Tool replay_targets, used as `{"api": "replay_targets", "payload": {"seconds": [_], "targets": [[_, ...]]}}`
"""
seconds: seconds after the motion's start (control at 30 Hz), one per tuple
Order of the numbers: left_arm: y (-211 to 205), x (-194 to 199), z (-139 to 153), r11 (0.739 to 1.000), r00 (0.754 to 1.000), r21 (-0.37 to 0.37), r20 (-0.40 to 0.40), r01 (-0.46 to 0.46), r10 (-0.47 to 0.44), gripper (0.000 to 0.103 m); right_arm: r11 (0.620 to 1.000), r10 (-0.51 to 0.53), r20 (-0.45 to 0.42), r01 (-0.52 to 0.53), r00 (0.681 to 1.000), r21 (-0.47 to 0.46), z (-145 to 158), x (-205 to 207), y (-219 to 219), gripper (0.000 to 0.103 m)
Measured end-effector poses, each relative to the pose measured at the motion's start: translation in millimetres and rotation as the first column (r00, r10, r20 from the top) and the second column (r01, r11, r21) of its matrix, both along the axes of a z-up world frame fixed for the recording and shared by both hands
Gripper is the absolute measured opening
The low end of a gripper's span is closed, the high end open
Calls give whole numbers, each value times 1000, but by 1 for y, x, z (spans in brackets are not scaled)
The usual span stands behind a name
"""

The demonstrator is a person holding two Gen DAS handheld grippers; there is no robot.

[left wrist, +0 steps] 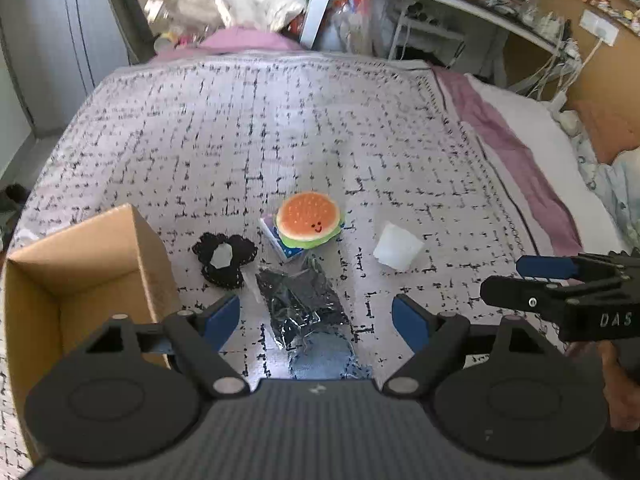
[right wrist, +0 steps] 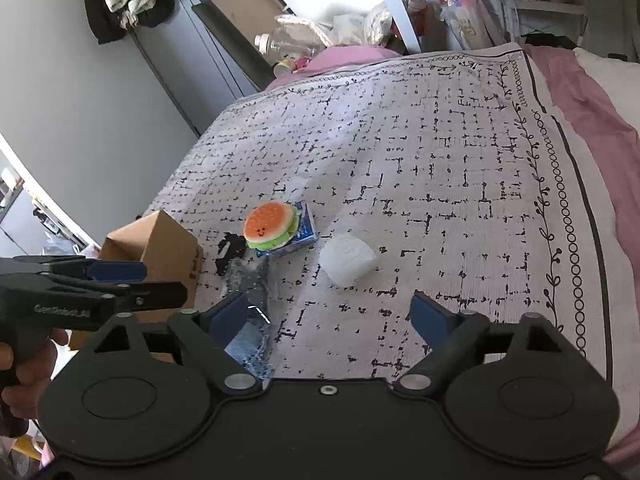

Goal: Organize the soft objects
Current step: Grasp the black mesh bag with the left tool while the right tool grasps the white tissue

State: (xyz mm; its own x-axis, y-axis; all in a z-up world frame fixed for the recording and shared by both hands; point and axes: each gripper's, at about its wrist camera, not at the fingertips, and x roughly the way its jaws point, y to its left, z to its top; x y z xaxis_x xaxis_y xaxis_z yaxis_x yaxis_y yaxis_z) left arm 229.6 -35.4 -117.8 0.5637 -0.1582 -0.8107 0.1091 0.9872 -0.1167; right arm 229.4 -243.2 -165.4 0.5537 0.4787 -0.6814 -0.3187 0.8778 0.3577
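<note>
A bed [left wrist: 280, 128] under a black-and-white patterned cover carries everything. Ahead of the left jaws lies a clear bag [left wrist: 304, 308] of dark things, beyond it a burger plush [left wrist: 309, 220] on a blue packet [left wrist: 280, 242]. Left sit a black crocheted piece [left wrist: 225, 258] and a cardboard box [left wrist: 80, 276]; right, a white lump [left wrist: 398, 246].

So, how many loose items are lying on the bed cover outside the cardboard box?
5: burger toy on a blue packet, black crochet piece nearer the cardboard box, dark plastic bag nearest, white item right. Others may be hidden inside the box.
</note>
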Motion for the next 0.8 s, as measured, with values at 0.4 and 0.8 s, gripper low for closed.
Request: {"api": "replay_targets", "payload": {"seconds": [0.4,0.8], "targets": [[-6,39,-39,999,994,-9,-105,-39,38,82,993,49,28,-45,998,-109,-20,28,19,76],[-6,66,-74,998,979,4,-191,-69,69,82,975,131,42,-121,990,-184,-40,50,42,69]]}}
